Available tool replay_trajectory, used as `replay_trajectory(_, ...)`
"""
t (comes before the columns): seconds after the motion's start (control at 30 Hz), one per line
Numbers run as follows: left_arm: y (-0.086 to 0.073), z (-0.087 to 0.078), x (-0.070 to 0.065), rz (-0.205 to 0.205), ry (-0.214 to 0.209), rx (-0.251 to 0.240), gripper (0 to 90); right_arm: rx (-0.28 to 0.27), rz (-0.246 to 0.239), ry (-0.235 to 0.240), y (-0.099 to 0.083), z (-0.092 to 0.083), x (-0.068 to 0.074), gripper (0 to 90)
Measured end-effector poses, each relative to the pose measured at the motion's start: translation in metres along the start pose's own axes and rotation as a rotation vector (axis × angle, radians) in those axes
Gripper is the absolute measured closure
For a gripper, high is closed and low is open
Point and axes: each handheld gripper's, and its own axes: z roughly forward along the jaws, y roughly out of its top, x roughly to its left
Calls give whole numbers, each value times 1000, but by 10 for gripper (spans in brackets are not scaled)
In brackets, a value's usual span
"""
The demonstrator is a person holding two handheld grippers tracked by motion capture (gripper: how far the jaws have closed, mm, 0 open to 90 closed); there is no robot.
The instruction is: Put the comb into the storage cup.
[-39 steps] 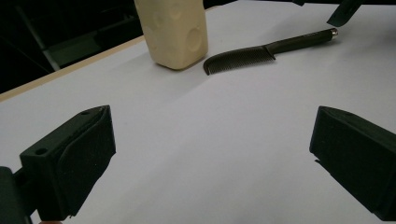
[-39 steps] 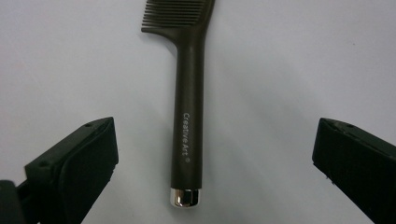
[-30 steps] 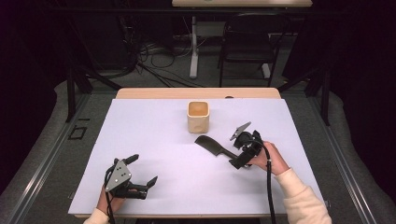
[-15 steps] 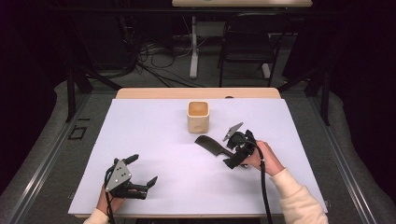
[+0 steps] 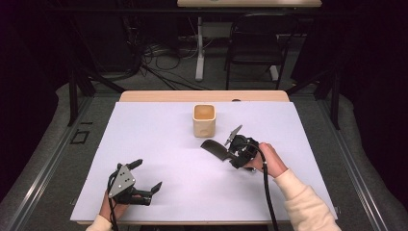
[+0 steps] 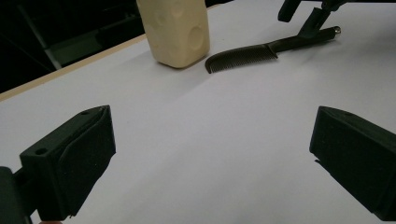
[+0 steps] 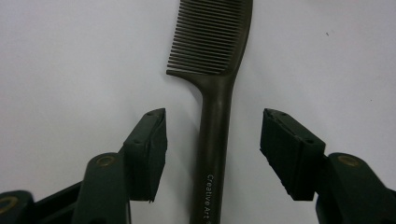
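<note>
On my left, the left hand-held gripper (image 5: 144, 182) rests low near the front edge of the bench (image 5: 159, 139), released, its jaws spread wide apart with bare white surface between them. From its own view I look across the bench to the cream-coloured cup (image 6: 176, 29) standing upright, with the comb's toothed end lying just beside its base.

Toward the middle, in the high view, that cup (image 5: 204, 120) stands a little back from the centre of the bench. The dark comb (image 5: 215, 148) lies flat on the white surface just in front and to the right of it, teeth end toward the cup, handle running off to the right.

On my right, the right hand-held gripper (image 5: 230, 143) is lowered over the comb's handle. In the right gripper view its jaws are released and stand on either side of the handle (image 7: 212, 154), clear of it on both sides; the handle carries small pale lettering, and the comb's teeth (image 7: 210, 39) point away from me.
</note>
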Motion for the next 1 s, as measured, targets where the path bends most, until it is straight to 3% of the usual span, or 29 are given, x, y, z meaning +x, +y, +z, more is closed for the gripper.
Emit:
replay_trajectory(0.13,0,0,0,-1,0,0,2,55,-15,7,9,5,-1,528)
replay_trajectory(0.4,0,0,0,-3,-1,0,2,150,-48,16,20,16,-6,595)
replay_trajectory(0.63,0,0,0,0,-2,4,2,185,-56,17,27,21,-5,637)
replay_trajectory(0.67,0,0,0,0,-2,4,2,210,-60,22,29,22,-6,646)
replay_trajectory(1.0,0,0,0,-1,-7,6,3,235,-63,28,31,32,-7,667)
